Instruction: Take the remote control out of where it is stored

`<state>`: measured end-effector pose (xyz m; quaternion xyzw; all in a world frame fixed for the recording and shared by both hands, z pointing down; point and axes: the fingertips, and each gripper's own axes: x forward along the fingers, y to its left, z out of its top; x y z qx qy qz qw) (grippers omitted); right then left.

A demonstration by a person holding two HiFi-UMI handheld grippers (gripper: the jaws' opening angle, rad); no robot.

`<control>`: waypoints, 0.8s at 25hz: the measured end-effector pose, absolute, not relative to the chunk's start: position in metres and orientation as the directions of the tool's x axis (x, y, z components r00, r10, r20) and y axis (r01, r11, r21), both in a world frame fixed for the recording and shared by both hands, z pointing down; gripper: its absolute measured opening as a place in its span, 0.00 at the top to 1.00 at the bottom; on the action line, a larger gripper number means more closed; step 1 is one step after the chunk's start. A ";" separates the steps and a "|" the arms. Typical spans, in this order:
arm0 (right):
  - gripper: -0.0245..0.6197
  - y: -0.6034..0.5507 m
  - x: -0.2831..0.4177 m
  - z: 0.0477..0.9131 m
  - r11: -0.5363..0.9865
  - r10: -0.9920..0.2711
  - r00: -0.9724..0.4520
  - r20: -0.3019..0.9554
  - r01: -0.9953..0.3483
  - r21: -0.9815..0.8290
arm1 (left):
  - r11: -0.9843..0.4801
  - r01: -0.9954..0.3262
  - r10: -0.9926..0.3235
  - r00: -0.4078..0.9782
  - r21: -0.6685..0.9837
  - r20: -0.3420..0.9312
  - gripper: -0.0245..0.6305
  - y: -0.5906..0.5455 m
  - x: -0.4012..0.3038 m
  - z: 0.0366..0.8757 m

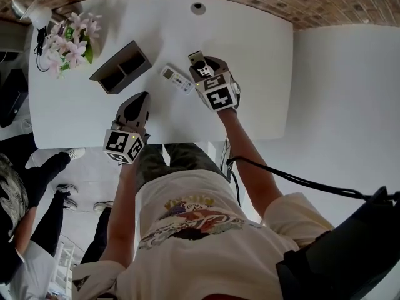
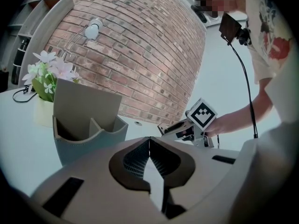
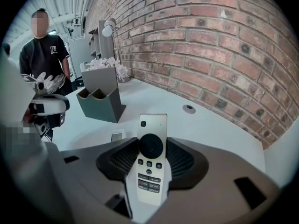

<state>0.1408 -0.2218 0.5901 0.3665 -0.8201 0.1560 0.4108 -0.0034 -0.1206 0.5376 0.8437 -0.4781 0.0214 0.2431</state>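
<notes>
White rounded-corner tabletop [image 1: 250,55], set against brick wall. Round grey cable port [image 1: 198,8] near far edge. Dark grey two-compartment holder [image 1: 120,67] standing upright, left of centre. Slim white remote with small screen [image 1: 177,79] lying flat just right of holder, not touching. Far left corner: white pot of pink-white flowers [image 1: 72,40], black cable [image 1: 40,55] beside it, silver desk lamp [image 1: 28,6] beyond.

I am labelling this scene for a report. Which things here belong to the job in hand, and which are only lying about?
Job in hand:
- remote control, held in the right gripper
- grey holder, now empty

Lying about:
- second remote, flat on the table
- flowers
- lamp
</notes>
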 end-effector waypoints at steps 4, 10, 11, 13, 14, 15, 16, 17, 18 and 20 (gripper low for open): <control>0.66 -0.226 0.135 0.605 0.698 -0.439 -0.399 0.805 -0.715 0.026 | -0.410 -0.821 -0.801 0.533 0.398 0.274 0.95 -0.122 -0.009 0.541; 0.67 -0.235 0.127 0.623 0.716 -0.402 -0.401 0.823 -0.698 0.010 | -0.387 -0.830 -0.806 0.516 0.402 0.291 0.95 -0.124 -0.018 0.551; 0.67 -0.236 0.127 0.626 0.718 -0.395 -0.400 0.827 -0.696 0.006 | -0.383 -0.832 -0.806 0.513 0.402 0.295 0.95 -0.124 -0.020 0.553; 0.67 -0.238 0.126 0.631 0.719 -0.383 -0.399 0.833 -0.695 -0.002 | -0.377 -0.834 -0.806 0.509 0.403 0.302 0.95 -0.125 -0.022 0.556; 0.67 -0.239 0.126 0.633 0.720 -0.378 -0.399 0.835 -0.694 -0.006 | -0.374 -0.836 -0.806 0.507 0.403 0.305 0.95 -0.125 -0.023 0.557; 0.67 -0.239 0.125 0.634 0.722 -0.373 -0.401 0.837 -0.692 -0.009 | -0.370 -0.837 -0.807 0.504 0.403 0.307 0.95 -0.126 -0.024 0.558; 0.67 -0.240 0.125 0.636 0.723 -0.369 -0.402 0.838 -0.690 -0.012 | -0.366 -0.838 -0.808 0.502 0.404 0.308 0.95 -0.126 -0.024 0.559; 0.67 -0.240 0.124 0.637 0.725 -0.366 -0.402 0.839 -0.689 -0.014 | -0.364 -0.839 -0.809 0.500 0.405 0.309 0.95 -0.126 -0.025 0.559; 0.67 -0.241 0.124 0.638 0.725 -0.363 -0.403 0.840 -0.688 -0.016 | -0.363 -0.840 -0.810 0.499 0.404 0.309 0.95 -0.126 -0.025 0.559; 0.67 -0.243 0.123 0.639 0.726 -0.361 -0.404 0.841 -0.687 -0.019 | -0.365 -0.840 -0.809 0.500 0.402 0.310 0.95 -0.127 -0.024 0.560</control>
